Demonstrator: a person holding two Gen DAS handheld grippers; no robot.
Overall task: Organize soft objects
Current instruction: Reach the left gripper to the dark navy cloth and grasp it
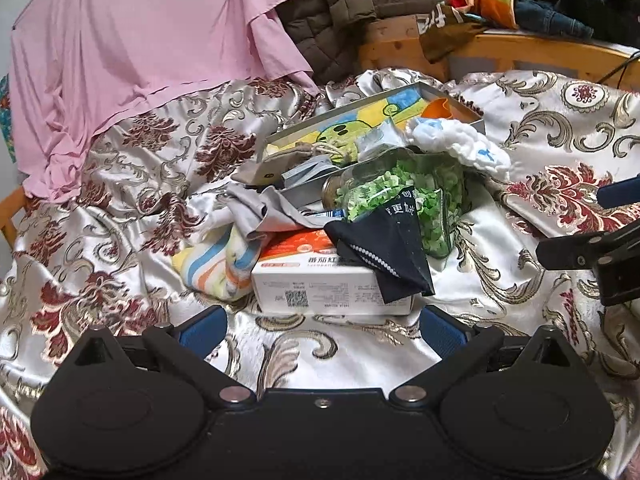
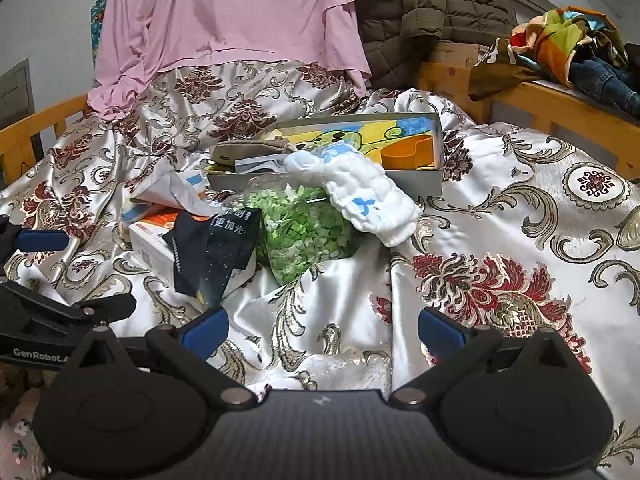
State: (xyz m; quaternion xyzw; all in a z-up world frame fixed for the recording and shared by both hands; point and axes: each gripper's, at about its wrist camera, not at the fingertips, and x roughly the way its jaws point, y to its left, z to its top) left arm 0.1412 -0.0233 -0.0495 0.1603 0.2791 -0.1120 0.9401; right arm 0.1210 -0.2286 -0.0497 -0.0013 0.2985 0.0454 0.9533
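Observation:
A pile of objects lies on a floral satin bedspread [image 1: 132,184]. A white quilted cloth with blue marks [image 1: 460,144] [image 2: 360,196] drapes over a clear jar of green bits [image 1: 404,200] [image 2: 304,232]. A dark navy cloth [image 1: 384,248] [image 2: 212,248] lies on a white and orange carton [image 1: 328,280] [image 2: 156,236]. A striped cloth [image 1: 216,264] and a grey cloth [image 1: 260,204] lie left of it. My left gripper [image 1: 322,326] is open and empty just before the carton. My right gripper [image 2: 322,326] is open and empty above bare bedspread.
A shallow grey box with a colourful drawing [image 1: 360,120] [image 2: 360,136] holds an orange cup [image 2: 408,152] and small items. A pink sheet [image 1: 140,52] and brown jacket [image 1: 352,12] hang behind. Wooden bed rails [image 2: 560,108] carry clothes at the right.

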